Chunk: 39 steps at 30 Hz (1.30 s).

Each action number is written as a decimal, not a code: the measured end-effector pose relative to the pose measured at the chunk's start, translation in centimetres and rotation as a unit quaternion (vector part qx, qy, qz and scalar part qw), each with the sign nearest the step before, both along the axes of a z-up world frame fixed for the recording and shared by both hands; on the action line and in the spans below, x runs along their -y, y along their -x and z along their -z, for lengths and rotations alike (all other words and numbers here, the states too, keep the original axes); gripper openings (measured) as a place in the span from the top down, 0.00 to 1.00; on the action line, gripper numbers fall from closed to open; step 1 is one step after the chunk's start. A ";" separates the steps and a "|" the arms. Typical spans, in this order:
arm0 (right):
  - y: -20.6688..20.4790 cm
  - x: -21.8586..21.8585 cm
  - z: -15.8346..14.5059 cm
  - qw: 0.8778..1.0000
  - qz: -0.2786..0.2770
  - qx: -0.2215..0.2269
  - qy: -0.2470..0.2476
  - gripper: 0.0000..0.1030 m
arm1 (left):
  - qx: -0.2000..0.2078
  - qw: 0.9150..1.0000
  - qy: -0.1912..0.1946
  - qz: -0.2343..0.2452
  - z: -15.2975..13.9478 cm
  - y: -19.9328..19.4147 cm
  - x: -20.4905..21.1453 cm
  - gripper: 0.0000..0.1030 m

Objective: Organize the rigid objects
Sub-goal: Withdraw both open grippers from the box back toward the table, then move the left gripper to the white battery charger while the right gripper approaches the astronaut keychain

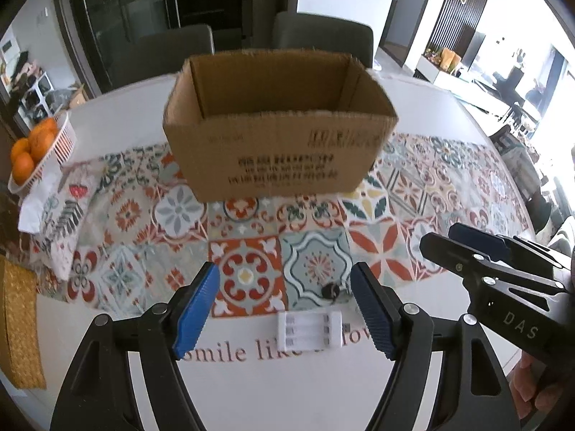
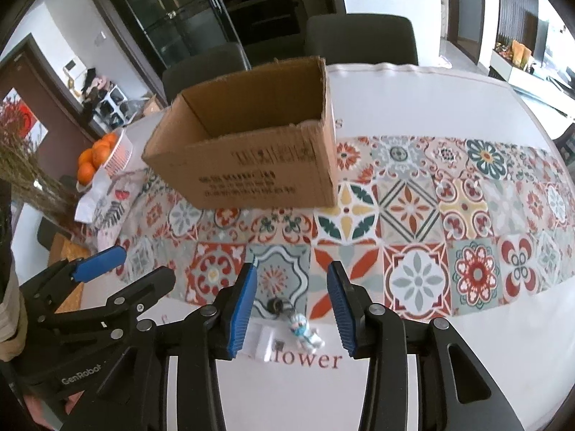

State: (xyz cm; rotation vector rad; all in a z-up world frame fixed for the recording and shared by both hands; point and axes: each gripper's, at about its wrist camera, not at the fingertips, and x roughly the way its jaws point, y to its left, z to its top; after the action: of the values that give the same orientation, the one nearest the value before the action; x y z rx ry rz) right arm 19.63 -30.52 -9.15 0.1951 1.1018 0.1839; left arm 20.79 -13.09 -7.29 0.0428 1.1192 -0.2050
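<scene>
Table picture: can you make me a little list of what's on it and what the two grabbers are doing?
box: open cardboard box, standing on the patterned cloth
near items: white charger, small figurine, dark keyring piece
side: basket of oranges
left gripper: jaws open, holding nothing
right gripper: jaws open, above the figurine

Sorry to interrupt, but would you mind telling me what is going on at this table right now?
A person is tidying small items, holding a gripper in each hand. The left gripper and right gripper are both open and hold nothing. They hover over the near edge of the table, where a white battery charger, a small figurine and a dark keyring lie. An open cardboard box sits farther back on the patterned cloth, and no items are visible in it.
</scene>
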 end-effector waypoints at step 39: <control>2.5 -0.7 10.1 0.988 -0.122 -0.096 -0.014 0.59 | -0.143 0.987 -0.031 0.061 11.5 4.4 3.2 0.25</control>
State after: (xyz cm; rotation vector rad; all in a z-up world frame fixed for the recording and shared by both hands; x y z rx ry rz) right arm 17.15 -29.81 -19.26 0.1035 1.3140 0.4069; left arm 16.34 -16.30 -18.82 0.1421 1.4103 -0.2928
